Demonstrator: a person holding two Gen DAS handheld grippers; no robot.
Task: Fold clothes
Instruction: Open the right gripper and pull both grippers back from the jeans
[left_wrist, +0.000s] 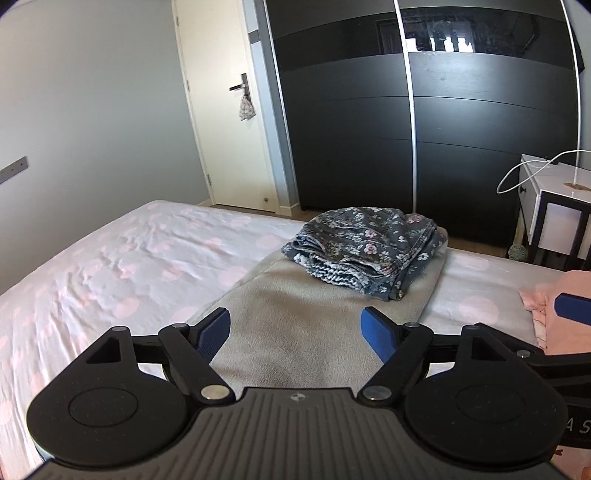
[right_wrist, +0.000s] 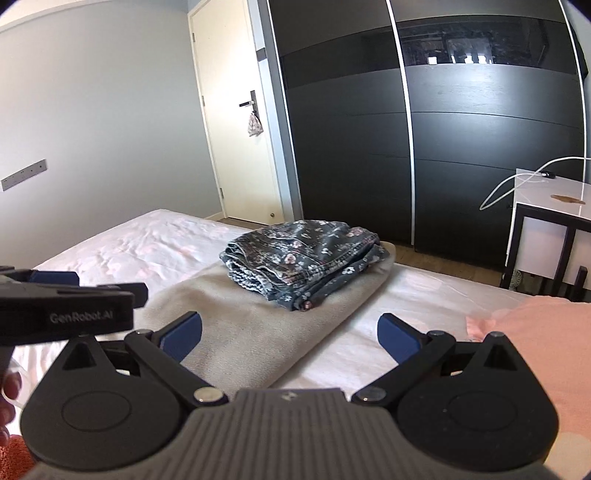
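A folded grey floral denim garment (left_wrist: 364, 251) (right_wrist: 303, 260) lies on the far end of a folded beige cloth (left_wrist: 295, 332) (right_wrist: 240, 332) on the bed. My left gripper (left_wrist: 295, 332) hovers over the near part of the beige cloth, open, with nothing between its blue pads. My right gripper (right_wrist: 290, 338) is open too, above the beige cloth's right edge and the sheet. A pink garment (left_wrist: 557, 314) (right_wrist: 535, 339) lies at the right. The left gripper's body (right_wrist: 66, 306) shows at the left of the right wrist view.
The bed (left_wrist: 110, 266) has a white sheet with pale pink dots. Beyond it stand a black sliding wardrobe (left_wrist: 406, 129), a cream door (left_wrist: 221, 110) and a white bedside table (left_wrist: 554, 206) with a cable. An orange cloth (right_wrist: 11, 461) shows at the lower left corner.
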